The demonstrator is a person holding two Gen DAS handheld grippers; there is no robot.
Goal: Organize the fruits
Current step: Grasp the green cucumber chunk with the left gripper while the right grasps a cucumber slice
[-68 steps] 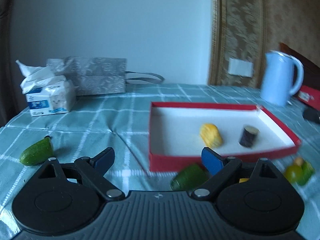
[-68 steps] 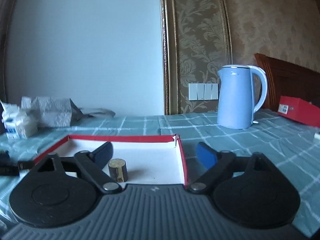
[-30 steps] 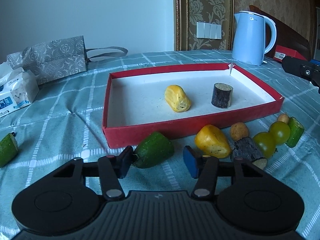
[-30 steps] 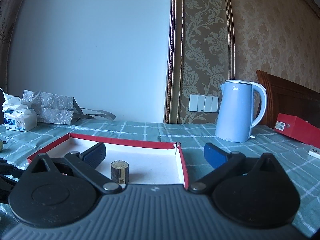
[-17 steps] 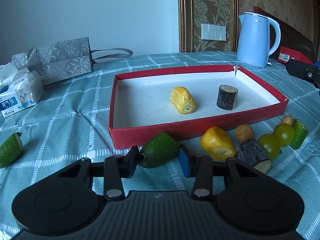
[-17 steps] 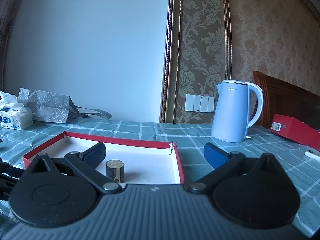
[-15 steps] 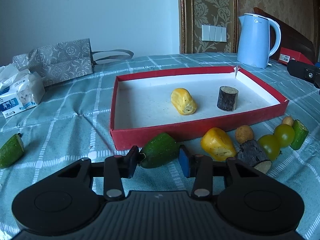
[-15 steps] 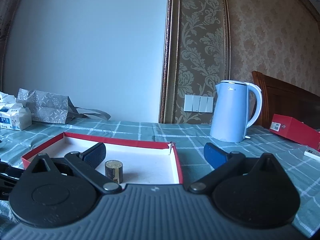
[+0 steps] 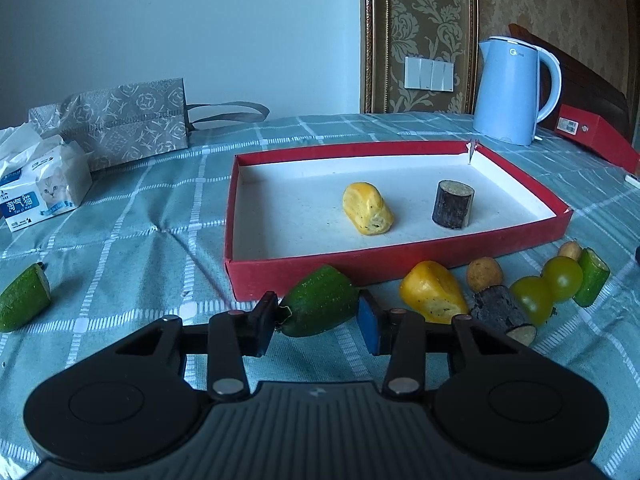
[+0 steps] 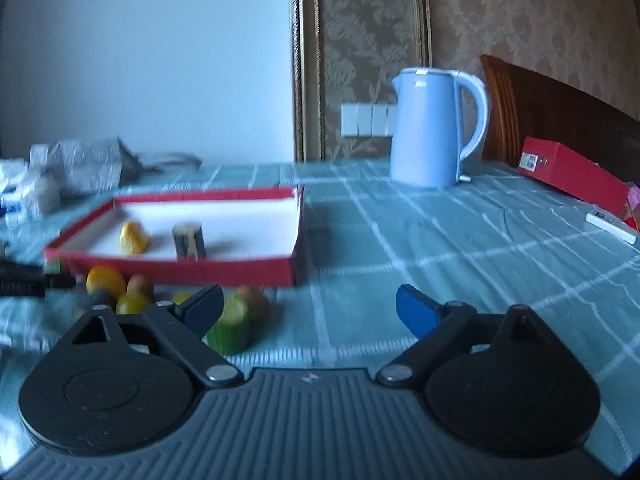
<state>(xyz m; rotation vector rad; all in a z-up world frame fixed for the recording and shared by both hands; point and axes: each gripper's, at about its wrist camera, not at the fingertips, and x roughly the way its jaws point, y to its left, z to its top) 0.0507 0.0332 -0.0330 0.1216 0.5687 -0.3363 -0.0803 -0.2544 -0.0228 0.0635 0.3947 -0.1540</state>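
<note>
The left gripper [image 9: 318,320] is seen at lower centre, its jaws clamped on a smooth green cucumber piece [image 9: 320,306] just in front of the red tray [image 9: 280,276]. A yellow ridged corn piece [image 9: 367,208] and a dark cylindrical chunk [image 9: 453,204] are held on the tray's white floor. The right gripper [image 10: 310,312] is shown with jaws wide apart over the checked cloth tabletop [image 10: 440,240].

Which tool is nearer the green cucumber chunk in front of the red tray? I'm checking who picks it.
Left. The left tool is clamped on the green cucumber chunk in front of the red tray. The right tool is open, off to its right, holding nothing.
</note>
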